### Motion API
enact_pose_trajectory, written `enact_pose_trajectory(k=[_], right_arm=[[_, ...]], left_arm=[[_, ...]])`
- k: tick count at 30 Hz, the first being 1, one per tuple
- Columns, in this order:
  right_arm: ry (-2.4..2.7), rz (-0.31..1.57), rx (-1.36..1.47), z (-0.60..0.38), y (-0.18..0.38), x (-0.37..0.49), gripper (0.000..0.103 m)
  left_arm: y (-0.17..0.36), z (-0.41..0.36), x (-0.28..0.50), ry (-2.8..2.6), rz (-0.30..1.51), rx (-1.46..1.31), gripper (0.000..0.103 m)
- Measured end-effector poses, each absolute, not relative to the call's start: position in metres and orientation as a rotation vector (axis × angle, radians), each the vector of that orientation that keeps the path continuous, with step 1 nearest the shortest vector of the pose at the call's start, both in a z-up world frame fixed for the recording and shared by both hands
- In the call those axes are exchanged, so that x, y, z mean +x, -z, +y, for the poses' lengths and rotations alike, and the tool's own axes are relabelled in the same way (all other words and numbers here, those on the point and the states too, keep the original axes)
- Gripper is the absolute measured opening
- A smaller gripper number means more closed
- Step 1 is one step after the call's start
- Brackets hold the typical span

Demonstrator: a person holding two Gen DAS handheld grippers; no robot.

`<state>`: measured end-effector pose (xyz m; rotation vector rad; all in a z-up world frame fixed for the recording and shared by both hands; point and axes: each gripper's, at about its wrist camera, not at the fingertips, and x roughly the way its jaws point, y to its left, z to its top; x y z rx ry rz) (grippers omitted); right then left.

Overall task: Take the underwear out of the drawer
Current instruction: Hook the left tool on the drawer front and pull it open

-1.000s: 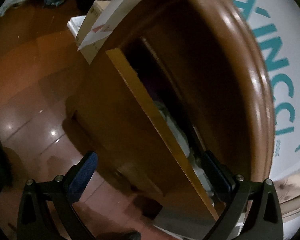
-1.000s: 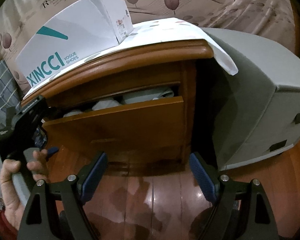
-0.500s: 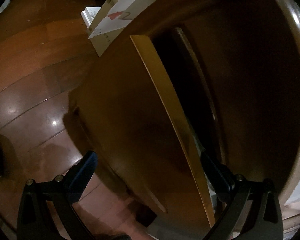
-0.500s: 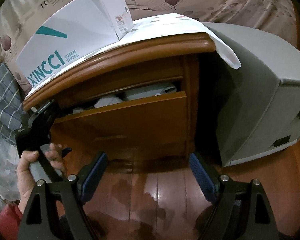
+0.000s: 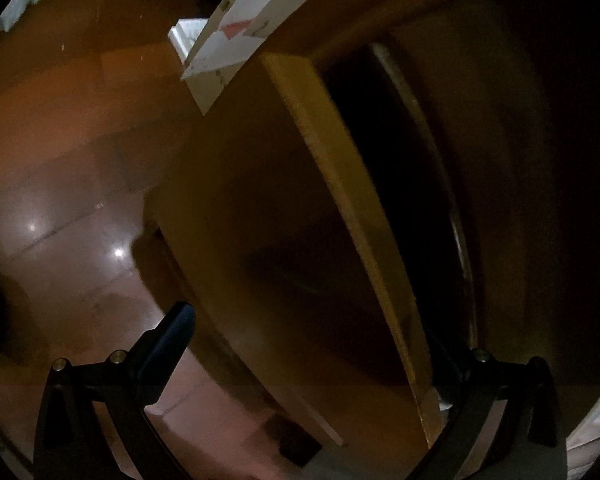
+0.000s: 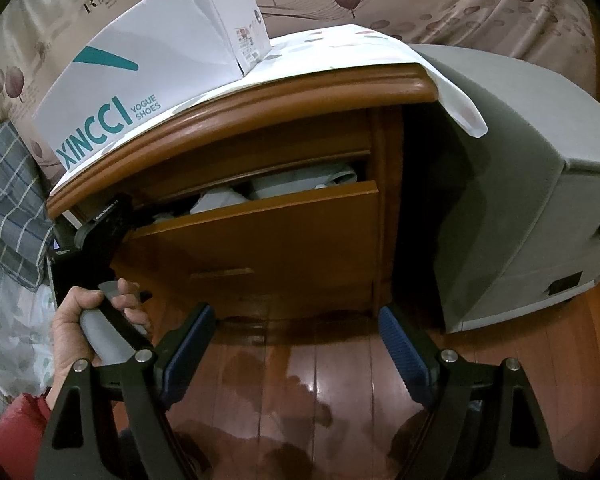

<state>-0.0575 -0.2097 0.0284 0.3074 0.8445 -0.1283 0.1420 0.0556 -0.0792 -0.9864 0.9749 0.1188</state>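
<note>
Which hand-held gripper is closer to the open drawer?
The left hand-held gripper: its fingers straddle the drawer front at its end. The right hand-held gripper hangs open over the floor, clear of it.

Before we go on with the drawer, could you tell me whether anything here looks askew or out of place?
The white paper sheet under the shoe box droops past the nightstand's right corner. The drawer is only partly open, with pale folded garments bulging above its front edge. Nothing looks spilled or damaged.
</note>
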Motion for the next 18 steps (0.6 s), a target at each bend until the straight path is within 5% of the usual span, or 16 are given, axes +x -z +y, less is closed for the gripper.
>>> enact_pose_trajectory(k=[18], right_arm=[[0.153,0.817,0.284,-0.212,-0.034,-0.060,0.086]], left_arm=[[0.068,0.070,0.094,-0.113,1.018,-0.786,0.103]])
